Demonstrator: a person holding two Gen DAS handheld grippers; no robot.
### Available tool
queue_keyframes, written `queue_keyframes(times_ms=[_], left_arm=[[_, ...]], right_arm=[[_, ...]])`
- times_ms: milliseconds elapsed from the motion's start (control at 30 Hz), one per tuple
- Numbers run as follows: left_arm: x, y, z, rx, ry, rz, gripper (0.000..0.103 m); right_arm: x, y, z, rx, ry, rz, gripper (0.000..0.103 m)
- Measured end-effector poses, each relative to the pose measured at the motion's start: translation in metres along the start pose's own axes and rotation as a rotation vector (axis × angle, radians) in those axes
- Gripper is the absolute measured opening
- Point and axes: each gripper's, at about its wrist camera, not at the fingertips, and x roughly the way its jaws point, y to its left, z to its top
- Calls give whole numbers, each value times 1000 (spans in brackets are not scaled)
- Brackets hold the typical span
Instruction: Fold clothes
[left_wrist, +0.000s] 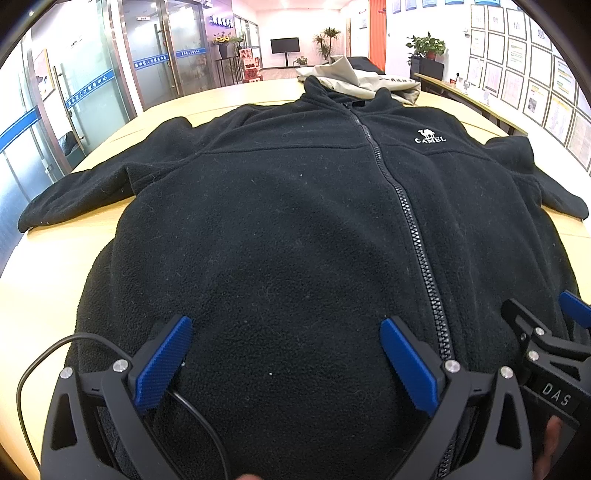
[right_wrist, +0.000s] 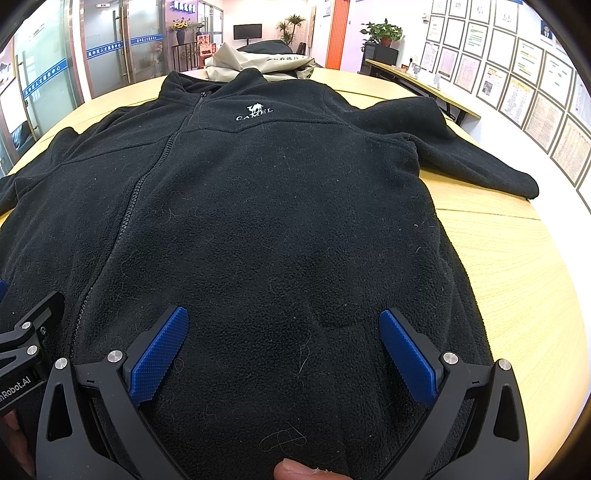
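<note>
Left gripper (left_wrist: 286, 325), bottom of the left wrist view: blue-padded fingers (left_wrist: 162, 365) spread wide apart, jaws holding nothing, poised over the lower front of the black fleece jacket (left_wrist: 295, 206). A thin black cable (left_wrist: 55, 350) loops at lower left of that view. The right gripper (left_wrist: 535, 306) enters at the lower right edge, just beside the zipper (left_wrist: 417, 236).

Right gripper (right_wrist: 284, 326), bottom of the right wrist view: fingers likewise wide apart, empty, above the jacket's hem region; a fingertip (right_wrist: 295, 470) shows at the bottom edge.

The jacket lies front-up and zipped, spread flat on the light wooden table (left_wrist: 48, 280), filling the centre of both views, sleeves extended toward the left and right edges. A white camel logo (left_wrist: 430, 136) sits on the chest, upper right of centre in the left view. Beyond the collar, at upper centre, a beige garment (left_wrist: 354, 79) lies heaped on the table. Farther back: a potted plant (left_wrist: 426, 46), framed documents (left_wrist: 517, 55) on the wall at upper right, and glass doors (left_wrist: 147, 55) at upper left.
</note>
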Motion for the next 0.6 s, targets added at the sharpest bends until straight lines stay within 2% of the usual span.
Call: queue_keyframes(times_ms=[367,600], left_arm=[[1,0,1,-2,7,1,103],[2,-3,-2,0,0,8,103]], right_arm=[[-11,0,-9,-4,-6,-11,103],[-4,0,-6,3,1,-1,103]])
